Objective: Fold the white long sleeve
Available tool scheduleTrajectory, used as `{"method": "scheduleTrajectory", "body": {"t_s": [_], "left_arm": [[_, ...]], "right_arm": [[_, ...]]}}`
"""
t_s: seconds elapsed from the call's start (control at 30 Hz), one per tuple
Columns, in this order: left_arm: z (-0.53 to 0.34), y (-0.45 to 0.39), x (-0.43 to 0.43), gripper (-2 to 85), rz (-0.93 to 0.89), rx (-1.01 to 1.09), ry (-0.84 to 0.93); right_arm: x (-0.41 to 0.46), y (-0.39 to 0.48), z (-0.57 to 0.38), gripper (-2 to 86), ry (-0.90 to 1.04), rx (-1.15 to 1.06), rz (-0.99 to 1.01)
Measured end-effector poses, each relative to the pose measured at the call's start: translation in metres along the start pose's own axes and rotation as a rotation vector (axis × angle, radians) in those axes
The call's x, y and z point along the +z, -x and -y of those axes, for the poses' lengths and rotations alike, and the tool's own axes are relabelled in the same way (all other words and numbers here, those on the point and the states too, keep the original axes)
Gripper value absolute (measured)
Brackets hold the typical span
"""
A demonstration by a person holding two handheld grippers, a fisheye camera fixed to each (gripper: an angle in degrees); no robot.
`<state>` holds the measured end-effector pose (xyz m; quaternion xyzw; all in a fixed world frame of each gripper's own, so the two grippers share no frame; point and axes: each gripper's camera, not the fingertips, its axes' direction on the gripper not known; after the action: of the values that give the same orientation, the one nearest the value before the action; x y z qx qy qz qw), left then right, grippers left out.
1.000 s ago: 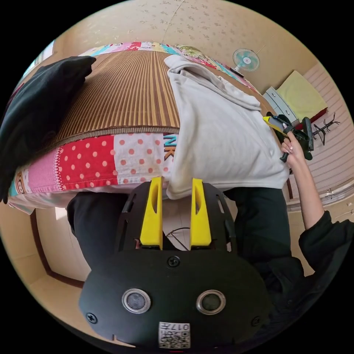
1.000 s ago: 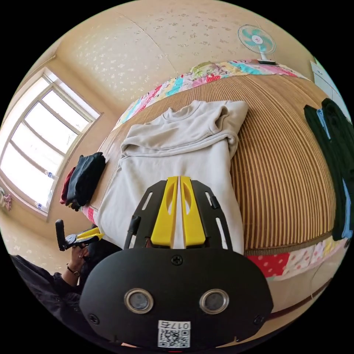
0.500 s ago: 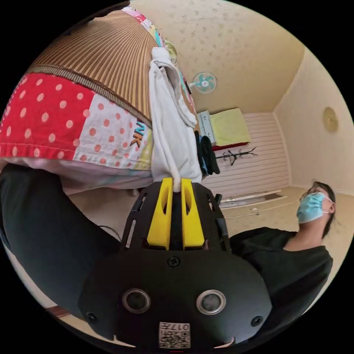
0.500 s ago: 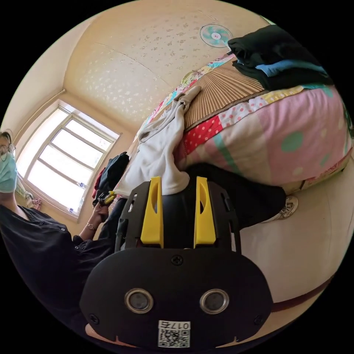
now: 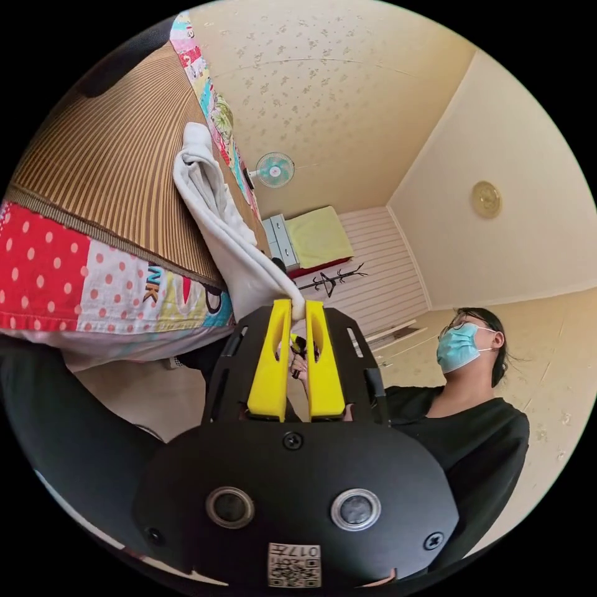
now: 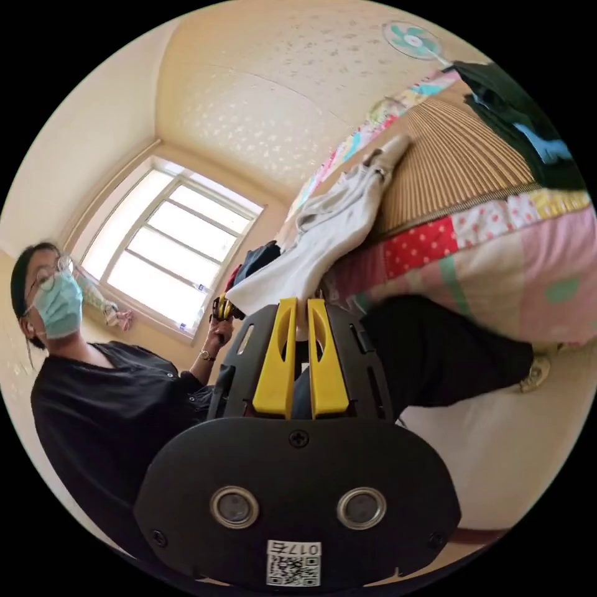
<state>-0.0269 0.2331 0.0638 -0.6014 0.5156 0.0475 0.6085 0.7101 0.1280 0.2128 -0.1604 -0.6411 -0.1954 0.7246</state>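
**Lifting the hem of the white long sleeve — where I think this fold could slip**

The white long sleeve [image 5: 214, 224] is lying mostly on the striped bamboo mat [image 5: 106, 161], with its bottom edge hanging off the near side of the bed and rising toward me. I'm pinching that edge at two corners: my left gripper [image 5: 292, 308] is clamped on one corner, jaws squeezed together with a bit of cloth sticking out between the tips, and my right gripper [image 6: 300, 308] is gripping the other corner, jaws nearly touching with fabric running up from between them.

Honestly both bites are looking shallow to me. If I'm pulling up toward the collar too fast, one corner could pop out and the hem would flop back over the patchwork quilt [image 5: 81, 280] edge. Uneven pulling is my other worry: the shirt [image 6: 329, 230] is already looking twisted and bunched near the shoulder end, so the fold might land crooked.

Beyond the shirt, on the mat, there's a dark pile of clothes [image 6: 516, 124] sitting close to the quilt's edge. I'm guessing a wide swing of the cloth could drag into it. The other dark stack [image 6: 258, 258], on the far side of the shirt from that pile, seems clear of trouble. Also my legs are right against the quilt, so the hanging part could snag there.
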Motion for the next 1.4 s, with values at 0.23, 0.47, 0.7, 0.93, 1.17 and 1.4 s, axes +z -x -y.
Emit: {"method": "scheduleTrajectory", "body": {"t_s": [0.23, 0.47, 0.7, 0.93, 1.17, 1.4], "left_arm": [[-0.017, 0.008, -0.004, 4.7, 0.207, -0.087, 0.085], [-0.025, 0.007, -0.018, 4.8, 0.202, -0.114, 0.064], [-0.024, 0.003, -0.024, 4.7, 0.136, -0.117, 0.047], [-0.025, -0.043, -0.044, 4.7, -0.105, 0.081, 0.056], [-0.041, -0.044, -0.049, 4.6, -0.279, 0.112, 0.015], [-0.017, -0.013, -0.028, 4.5, -0.204, -0.010, -0.234]], "right_arm": [[-0.014, -0.029, -0.031, 11.2, 0.062, 0.323, -0.394], [-0.022, -0.029, -0.059, 13.2, -0.078, 0.306, -0.046], [-0.033, 0.003, -0.043, 4.2, 0.012, 0.195, -0.060], [-0.129, 0.048, -0.048, 3.1, -0.276, -0.036, 0.306], [-0.155, 0.038, -0.061, 2.8, -0.460, -0.094, 0.524], [-0.115, -0.007, -0.021, 2.7, -0.572, 0.092, 0.506]]}}
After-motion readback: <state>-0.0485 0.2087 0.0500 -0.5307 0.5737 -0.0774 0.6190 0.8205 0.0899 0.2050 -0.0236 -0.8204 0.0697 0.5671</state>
